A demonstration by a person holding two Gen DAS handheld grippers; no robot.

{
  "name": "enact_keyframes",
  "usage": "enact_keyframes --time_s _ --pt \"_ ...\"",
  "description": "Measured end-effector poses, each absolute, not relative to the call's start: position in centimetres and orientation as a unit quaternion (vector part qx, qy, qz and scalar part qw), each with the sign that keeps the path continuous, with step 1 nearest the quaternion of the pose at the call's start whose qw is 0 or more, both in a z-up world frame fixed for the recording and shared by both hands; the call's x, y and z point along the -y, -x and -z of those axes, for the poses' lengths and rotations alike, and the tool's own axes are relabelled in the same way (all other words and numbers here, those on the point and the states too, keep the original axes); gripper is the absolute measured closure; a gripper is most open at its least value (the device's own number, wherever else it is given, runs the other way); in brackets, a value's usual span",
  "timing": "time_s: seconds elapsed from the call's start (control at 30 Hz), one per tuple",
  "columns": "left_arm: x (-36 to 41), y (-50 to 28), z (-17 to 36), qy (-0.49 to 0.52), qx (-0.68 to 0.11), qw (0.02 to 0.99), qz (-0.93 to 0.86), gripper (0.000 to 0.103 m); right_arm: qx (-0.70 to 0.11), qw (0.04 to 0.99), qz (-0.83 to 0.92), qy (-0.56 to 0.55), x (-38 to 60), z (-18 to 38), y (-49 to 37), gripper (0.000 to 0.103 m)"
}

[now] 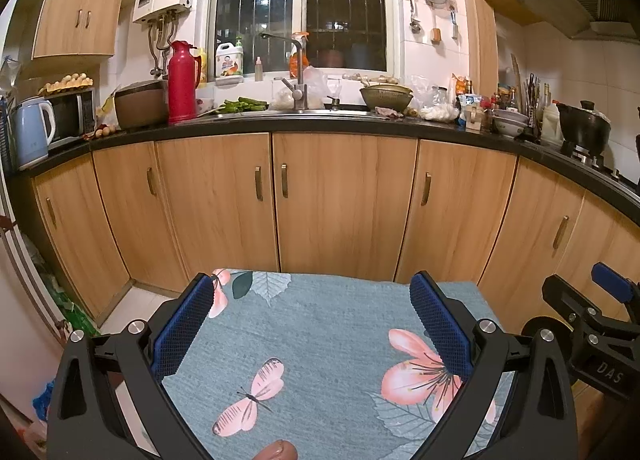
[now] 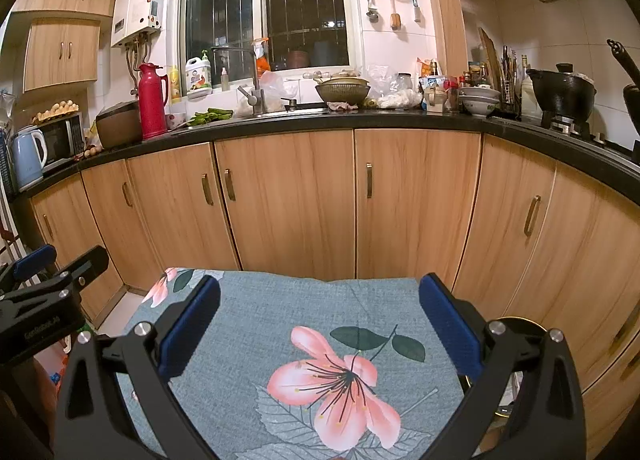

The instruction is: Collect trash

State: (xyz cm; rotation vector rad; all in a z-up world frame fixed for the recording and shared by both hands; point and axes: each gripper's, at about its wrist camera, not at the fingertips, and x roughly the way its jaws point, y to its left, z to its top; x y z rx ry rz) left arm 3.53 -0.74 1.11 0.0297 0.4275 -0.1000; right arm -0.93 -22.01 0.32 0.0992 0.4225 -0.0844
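Observation:
My left gripper (image 1: 316, 292) is open and empty, its blue pads wide apart above a small table covered by a grey-blue floral cloth (image 1: 320, 340). My right gripper (image 2: 320, 296) is also open and empty over the same cloth (image 2: 300, 312). The right gripper shows at the right edge of the left wrist view (image 1: 592, 324), and the left gripper at the left edge of the right wrist view (image 2: 44, 280). No trash lies on the cloth. A crumpled rag (image 2: 342, 106) and plastic bags (image 2: 400, 99) sit on the far counter.
Wooden cabinets (image 1: 344, 204) under a black countertop (image 1: 320, 125) stand beyond the table. On the counter are a red thermos (image 1: 182, 82), a sink tap (image 1: 298, 72), a colander (image 1: 386, 97), bowls (image 1: 510, 120), a black pot (image 1: 584, 128), a kettle (image 1: 32, 132).

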Motion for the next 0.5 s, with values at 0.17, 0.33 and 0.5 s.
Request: enact_keyframes --time_s 0.17,0.33,0.5 --pt "0.92 -3.49 -1.19 -0.017 -0.211 0.976 0.058 0.008 -0.207 0.976 0.048 -0.051 22.19 -0.36 1.03 0.003" --pt "1.11 -3.20 -1.35 -0.017 -0.206 0.976 0.066 0.008 -0.206 0.976 0.053 -0.053 22.41 -0.50 1.25 0.003" --pt "1.10 -2.88 -1.66 -0.025 -0.195 0.979 0.049 0.008 -0.202 0.977 0.054 -0.050 22.31 -0.71 1.42 0.003"
